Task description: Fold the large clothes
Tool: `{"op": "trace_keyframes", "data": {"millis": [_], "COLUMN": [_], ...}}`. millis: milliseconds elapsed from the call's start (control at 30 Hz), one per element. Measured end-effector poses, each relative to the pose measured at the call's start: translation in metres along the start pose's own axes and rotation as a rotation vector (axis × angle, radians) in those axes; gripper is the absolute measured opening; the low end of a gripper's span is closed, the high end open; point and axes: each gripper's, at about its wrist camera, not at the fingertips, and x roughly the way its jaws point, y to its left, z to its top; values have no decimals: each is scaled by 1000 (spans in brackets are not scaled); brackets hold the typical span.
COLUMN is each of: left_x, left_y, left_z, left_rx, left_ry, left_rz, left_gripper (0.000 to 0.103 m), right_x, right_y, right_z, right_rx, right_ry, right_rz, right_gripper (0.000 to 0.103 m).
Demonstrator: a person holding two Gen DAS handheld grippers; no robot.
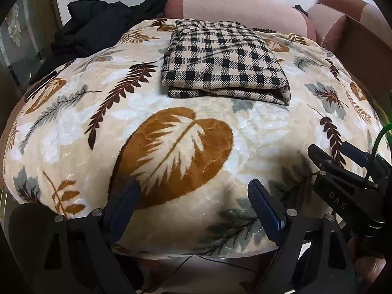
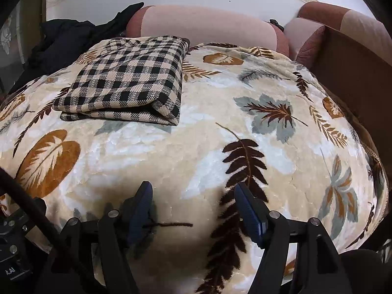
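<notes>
A black-and-cream checked garment (image 1: 224,58) (image 2: 129,83) lies folded into a flat rectangle on the far part of a cream blanket with a leaf print (image 1: 171,147) (image 2: 196,152). My left gripper (image 1: 193,189) hovers over the blanket's near edge, jaws wide apart, nothing between them. My right gripper (image 2: 193,192) also stands open above the blanket, well short of the garment, holding nothing. In the left wrist view the right gripper (image 1: 348,181) shows at the right edge.
A heap of black clothes (image 1: 98,27) (image 2: 63,41) lies at the far left corner. Pink and brown cushions (image 1: 235,7) (image 2: 208,24) run along the back. A brown sofa arm (image 2: 355,73) borders the right side. Floor with a cable (image 1: 208,259) shows below the blanket's near edge.
</notes>
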Motion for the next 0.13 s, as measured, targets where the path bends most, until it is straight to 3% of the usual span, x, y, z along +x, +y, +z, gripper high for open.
{"op": "trace_keyframes", "data": {"millis": [133], "left_x": [1], "left_y": [2], "left_z": [-1], "left_rx": [-7], "left_ry": [6], "left_rz": [1], "left_gripper": [88], "right_x": [0], "right_y": [2], "right_z": [-1], "right_rx": [1], "right_ry": [7], "right_rz": [-4], "right_gripper": [74]}}
